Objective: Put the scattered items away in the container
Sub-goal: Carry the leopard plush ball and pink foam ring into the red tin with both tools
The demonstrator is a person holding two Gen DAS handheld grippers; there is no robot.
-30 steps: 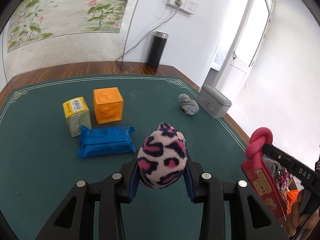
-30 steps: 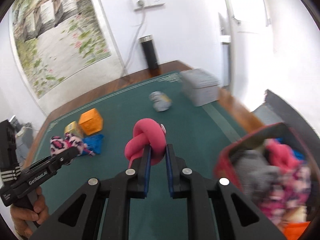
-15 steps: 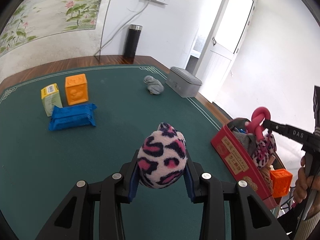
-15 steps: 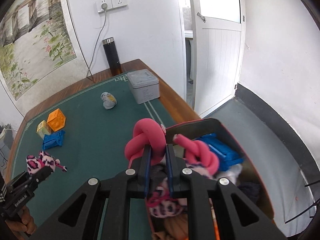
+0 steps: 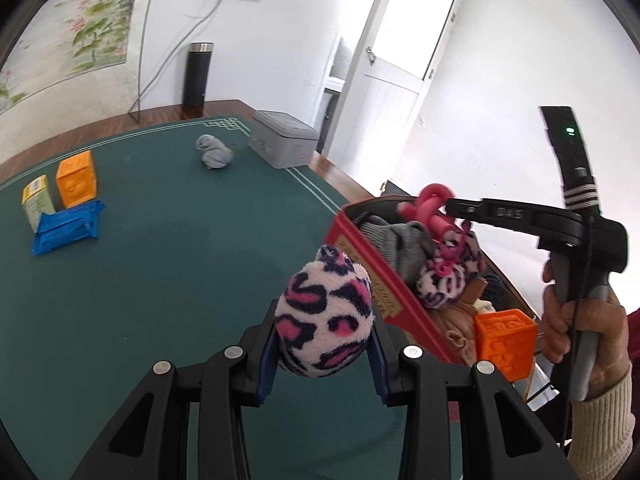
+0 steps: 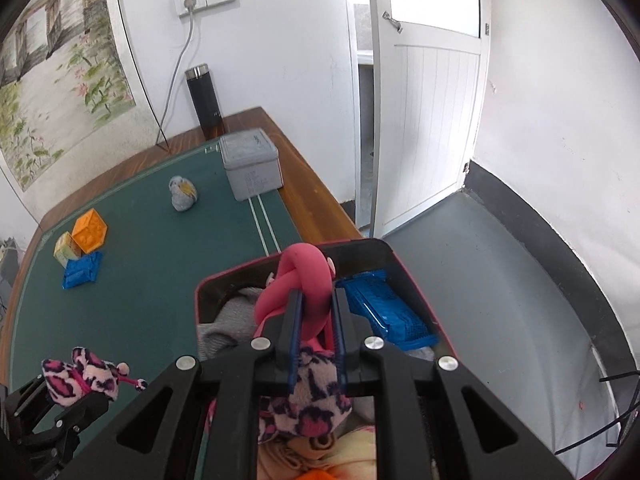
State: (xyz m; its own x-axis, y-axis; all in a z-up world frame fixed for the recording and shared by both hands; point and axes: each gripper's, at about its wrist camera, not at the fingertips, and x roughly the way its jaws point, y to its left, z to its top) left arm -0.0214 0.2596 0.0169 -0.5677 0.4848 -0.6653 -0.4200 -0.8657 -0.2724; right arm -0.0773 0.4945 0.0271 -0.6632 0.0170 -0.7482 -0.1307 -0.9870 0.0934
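My left gripper (image 5: 324, 344) is shut on a pink leopard-print plush (image 5: 326, 320), held above the green mat just left of the red container (image 5: 360, 248); it also shows in the right wrist view (image 6: 80, 376). My right gripper (image 6: 316, 304) is shut on a pink knotted toy (image 6: 304, 276) and holds it over the open container (image 6: 280, 270), which is full of soft items, a blue pack (image 6: 384, 308) and an orange cube (image 5: 504, 336). The knotted toy shows in the left wrist view (image 5: 430, 210).
On the mat (image 5: 160, 260) lie an orange cube (image 5: 76, 178), a yellow-green box (image 5: 38, 200), a blue packet (image 5: 66, 230) and a grey sock ball (image 5: 212, 152). A grey tin (image 5: 284, 144) stands at the far edge, a black flask (image 5: 196, 76) behind it.
Both grippers have swung right toward the container. The right gripper has carried the knotted toy from above the mat to over the container's contents. The left one still holds the plush.
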